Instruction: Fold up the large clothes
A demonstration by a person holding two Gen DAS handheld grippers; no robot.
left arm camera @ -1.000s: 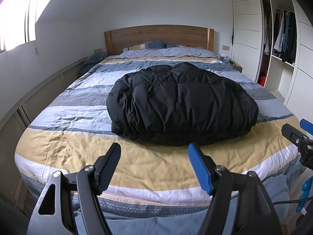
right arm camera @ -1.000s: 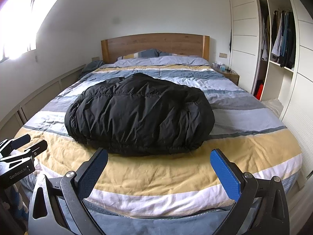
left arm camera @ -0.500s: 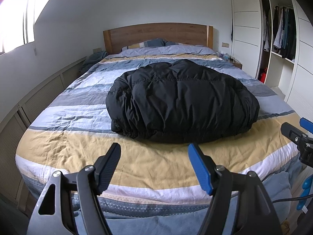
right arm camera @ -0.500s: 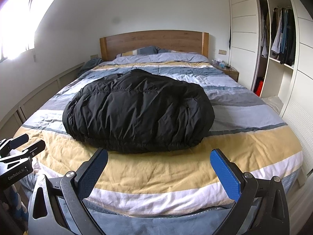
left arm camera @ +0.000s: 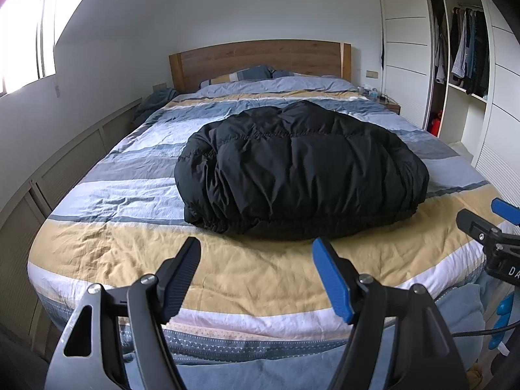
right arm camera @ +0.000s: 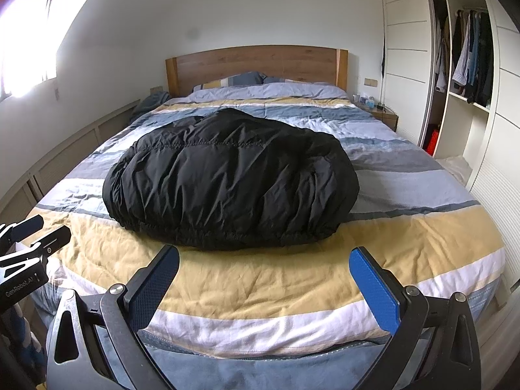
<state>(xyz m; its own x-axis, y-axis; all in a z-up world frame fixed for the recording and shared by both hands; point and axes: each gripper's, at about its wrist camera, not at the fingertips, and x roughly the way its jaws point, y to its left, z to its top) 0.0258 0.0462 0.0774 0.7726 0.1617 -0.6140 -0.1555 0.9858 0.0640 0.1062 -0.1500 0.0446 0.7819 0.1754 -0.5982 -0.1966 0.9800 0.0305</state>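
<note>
A black puffy jacket (left arm camera: 299,172) lies bundled in a rounded heap on the striped bed (left arm camera: 107,253); it also shows in the right wrist view (right arm camera: 230,178). My left gripper (left arm camera: 256,253) is open and empty, held above the foot of the bed, short of the jacket's near hem. My right gripper (right arm camera: 264,261) is open wide and empty, also over the yellow stripe short of the hem. Each gripper shows at the edge of the other's view: the right one (left arm camera: 487,227) and the left one (right arm camera: 29,243).
The striped bed (right arm camera: 406,243) has a wooden headboard (left arm camera: 260,61) and pillows (left arm camera: 253,74) at the far end. An open wardrobe with hanging clothes (left arm camera: 464,55) stands at the right. A nightstand (right arm camera: 380,113) sits beside the headboard. Low wall panels (left arm camera: 65,169) run along the left.
Both grippers have tilted or moved slightly so the bed and jacket sit a little lower in view. Both stay open and empty. The jacket has not moved.
</note>
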